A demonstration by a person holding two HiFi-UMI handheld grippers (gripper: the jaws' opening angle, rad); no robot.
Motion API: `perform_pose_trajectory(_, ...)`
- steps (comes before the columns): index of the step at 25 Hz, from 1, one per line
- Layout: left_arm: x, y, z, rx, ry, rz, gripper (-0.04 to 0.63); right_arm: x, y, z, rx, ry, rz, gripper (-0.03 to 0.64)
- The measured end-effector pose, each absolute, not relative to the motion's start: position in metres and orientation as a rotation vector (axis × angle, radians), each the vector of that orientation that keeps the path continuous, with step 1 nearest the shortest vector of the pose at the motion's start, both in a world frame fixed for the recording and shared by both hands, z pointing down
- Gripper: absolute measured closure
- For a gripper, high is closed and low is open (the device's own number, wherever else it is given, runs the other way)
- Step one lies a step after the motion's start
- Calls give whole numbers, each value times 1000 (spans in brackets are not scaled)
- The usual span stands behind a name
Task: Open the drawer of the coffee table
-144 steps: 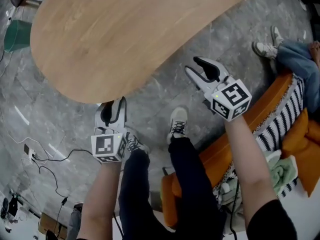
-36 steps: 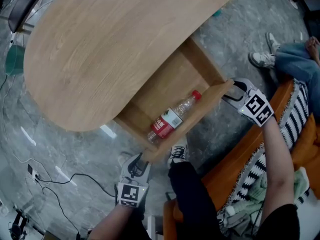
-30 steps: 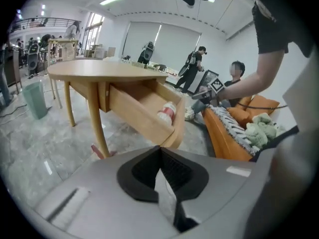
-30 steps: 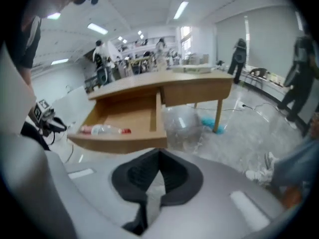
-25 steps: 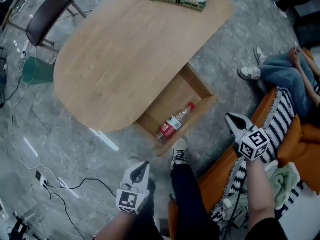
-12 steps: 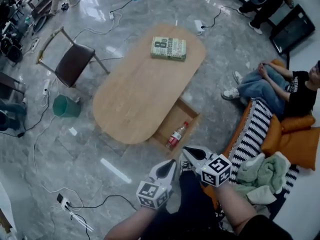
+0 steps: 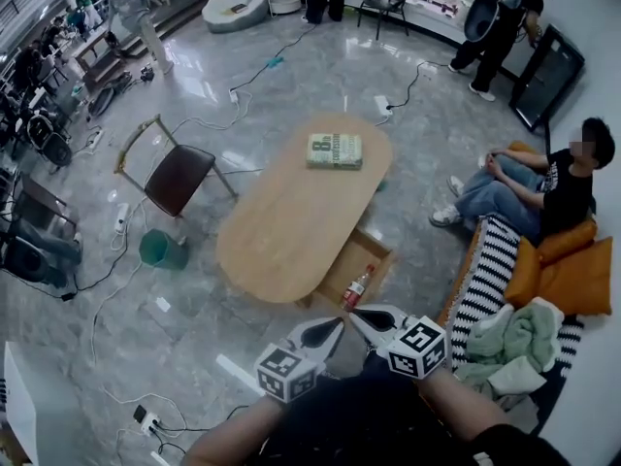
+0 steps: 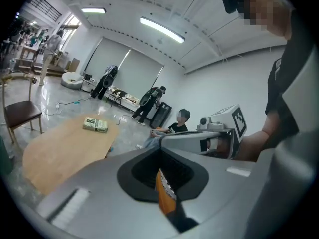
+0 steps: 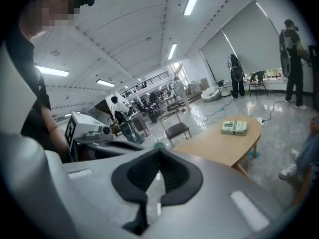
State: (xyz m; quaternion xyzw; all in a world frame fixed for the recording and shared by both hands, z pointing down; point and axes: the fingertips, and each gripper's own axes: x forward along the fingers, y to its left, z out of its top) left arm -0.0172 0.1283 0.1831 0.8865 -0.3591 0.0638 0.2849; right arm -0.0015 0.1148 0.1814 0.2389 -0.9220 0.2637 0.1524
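Note:
The oval wooden coffee table [image 7: 281, 226] stands mid-floor, far below me. Its drawer [image 7: 375, 251] is pulled out on the near right side, and a plastic bottle with a red label [image 7: 357, 286] lies inside. A green book [image 7: 335, 150] rests at the table's far end. My left gripper [image 7: 333, 325] and right gripper [image 7: 357, 313] are held up close to me, tips nearly meeting, both shut and empty, well apart from the drawer. In the left gripper view the table [image 8: 60, 151] and book [image 8: 95, 125] show beyond the closed jaws; the right gripper view shows the table [image 9: 219, 146] too.
A person sits on an orange sofa [image 7: 558, 260] at the right, beside a striped blanket [image 7: 490, 275]. A chair [image 7: 175, 175] and a green bin [image 7: 160, 249] stand left of the table. Cables cross the grey floor [image 7: 116, 357]. Other people stand at the room's far end.
The drawer went from closed to pulled out, then both grippers left it and rose high, coming together near me. The view has lifted, so the table now looks small and distant.

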Motion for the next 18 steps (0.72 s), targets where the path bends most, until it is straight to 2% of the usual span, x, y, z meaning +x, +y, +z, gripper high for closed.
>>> perform_pose_trajectory(8, -10, 147, 138, 2496, -868, 214, 592, 1, 149, 143, 652, -2695, 746, 615)
perform_pose_trajectory(18, -14, 179, 130, 2493, -866, 200, 592, 12, 173, 128, 645, -2699, 667, 615)
